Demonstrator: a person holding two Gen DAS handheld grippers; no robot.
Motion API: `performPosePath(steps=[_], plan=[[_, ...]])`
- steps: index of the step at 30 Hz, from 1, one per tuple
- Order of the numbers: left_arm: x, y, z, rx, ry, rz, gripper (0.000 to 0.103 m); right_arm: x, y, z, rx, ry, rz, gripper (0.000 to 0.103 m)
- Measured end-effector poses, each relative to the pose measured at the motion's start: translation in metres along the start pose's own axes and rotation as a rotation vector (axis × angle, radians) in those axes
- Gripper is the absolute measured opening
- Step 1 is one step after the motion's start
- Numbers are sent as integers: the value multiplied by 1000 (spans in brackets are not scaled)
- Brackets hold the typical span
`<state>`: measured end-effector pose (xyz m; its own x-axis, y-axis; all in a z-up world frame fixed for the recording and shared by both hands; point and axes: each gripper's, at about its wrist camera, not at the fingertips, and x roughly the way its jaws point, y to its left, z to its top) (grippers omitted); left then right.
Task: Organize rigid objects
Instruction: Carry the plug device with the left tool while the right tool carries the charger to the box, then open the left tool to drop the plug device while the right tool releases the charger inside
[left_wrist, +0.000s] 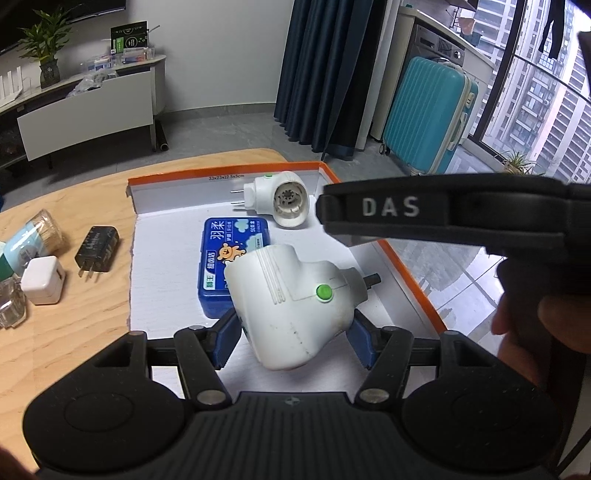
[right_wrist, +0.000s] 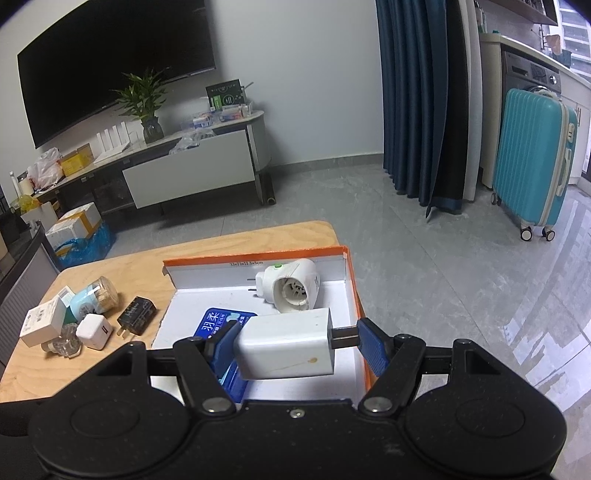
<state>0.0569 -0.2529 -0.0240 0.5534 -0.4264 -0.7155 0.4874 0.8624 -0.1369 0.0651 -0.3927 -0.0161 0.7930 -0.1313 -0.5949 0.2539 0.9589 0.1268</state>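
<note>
My left gripper (left_wrist: 293, 334) is shut on a white plug-in device with a green button (left_wrist: 291, 302), held above the orange-rimmed box (left_wrist: 406, 273). My right gripper (right_wrist: 299, 345) is shut on a white charger block (right_wrist: 286, 349), one blue finger on its body, the other on its prongs, over the box (right_wrist: 352, 284). In the box lie a second white plug-in device (left_wrist: 279, 203) (right_wrist: 293, 286) and a blue case (left_wrist: 221, 254) (right_wrist: 221, 321). The right gripper's black body (left_wrist: 443, 210) shows in the left wrist view.
On the wooden table (left_wrist: 74, 325) left of the box lie a black charger (left_wrist: 96, 249) (right_wrist: 136, 315), a small white charger (left_wrist: 42, 280) (right_wrist: 94, 330), a toothpick jar (right_wrist: 94, 297), a white carton (right_wrist: 44, 325) and a clear bottle (right_wrist: 62, 343). The table edge is just right of the box.
</note>
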Motion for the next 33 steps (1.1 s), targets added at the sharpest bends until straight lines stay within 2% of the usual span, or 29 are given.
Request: performPosePath(steps=[9, 18, 23, 24, 25, 27, 30, 33], plan=[[11, -2, 0, 0, 18, -9, 63, 16, -3, 3, 7, 8, -8, 83], [20, -5, 2, -6, 28, -30, 63, -11, -16, 14, 64, -139, -34, 85], [24, -9, 4, -26, 41, -76, 64, -19, -23, 13, 90, -165, -31, 85], [24, -9, 5, -36, 48, -92, 66, -20, -23, 12, 84, -170, -34, 85], [23, -9, 5, -43, 47, -99, 75, -21, -21, 11, 77, -173, -36, 85], [18, -10, 5, -41, 23, -77, 84, -23, -21, 10, 74, -176, -30, 85], [12, -6, 8, -51, 19, -65, 84, -25, -18, 10, 76, -182, -23, 85], [3, -1, 10, -65, 12, -22, 88, -30, -17, 9, 72, -196, -12, 85]])
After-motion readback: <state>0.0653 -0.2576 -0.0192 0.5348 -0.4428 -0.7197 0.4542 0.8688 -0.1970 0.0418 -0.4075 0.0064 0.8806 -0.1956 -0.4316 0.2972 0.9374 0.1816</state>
